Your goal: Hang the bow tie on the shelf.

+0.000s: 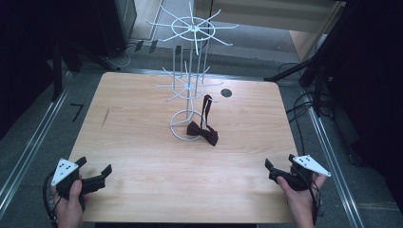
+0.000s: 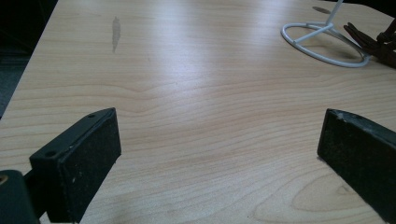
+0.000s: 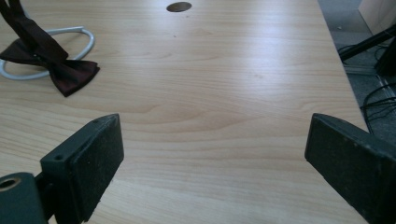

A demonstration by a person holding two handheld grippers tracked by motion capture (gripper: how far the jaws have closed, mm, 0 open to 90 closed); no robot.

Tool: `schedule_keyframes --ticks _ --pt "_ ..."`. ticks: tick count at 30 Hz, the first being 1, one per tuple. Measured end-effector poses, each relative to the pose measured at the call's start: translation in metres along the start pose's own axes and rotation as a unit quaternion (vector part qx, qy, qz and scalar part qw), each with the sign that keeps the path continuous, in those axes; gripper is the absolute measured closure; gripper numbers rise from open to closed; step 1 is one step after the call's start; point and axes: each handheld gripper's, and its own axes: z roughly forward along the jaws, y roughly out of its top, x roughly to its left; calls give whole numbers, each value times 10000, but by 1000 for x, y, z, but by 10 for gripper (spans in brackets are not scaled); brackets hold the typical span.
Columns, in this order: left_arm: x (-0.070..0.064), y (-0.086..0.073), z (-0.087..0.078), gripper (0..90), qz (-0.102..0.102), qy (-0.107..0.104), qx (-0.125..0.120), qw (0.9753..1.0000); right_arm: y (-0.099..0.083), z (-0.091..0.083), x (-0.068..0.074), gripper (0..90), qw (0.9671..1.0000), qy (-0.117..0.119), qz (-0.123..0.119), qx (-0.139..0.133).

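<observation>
Lying mid-table across the white rack's (image 1: 191, 71) base ring, the dark red bow tie (image 1: 203, 132) runs from upper left to lower right, its strap rising toward a rack arm. Strap attachment is unclear. Left gripper (image 1: 93, 174) and right gripper (image 1: 269, 170) jaws spread wide, holding nothing.

A lab: wooden table (image 1: 142, 142) amid dark equipment frames (image 1: 328, 52) and floor cables (image 1: 304, 102).

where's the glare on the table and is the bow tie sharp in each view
High view: even light, table without strong glare, bow tie small but clear. Left gripper view: pale sheen band up the middle, bow tie cut off at the edge. Right gripper view: sheen right of centre, bow tie fairly sharp.
</observation>
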Motion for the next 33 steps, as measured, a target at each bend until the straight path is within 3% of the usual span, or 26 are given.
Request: schedule_keyframes --ticks 23,33 --pt "0 0 0 1 -3 3 -10 10000 -30 -28 -50 19 9981 -531 319 -8" --pt "0 0 0 1 11 -4 3 10000 -45 -32 -59 9 9972 -521 540 -54"
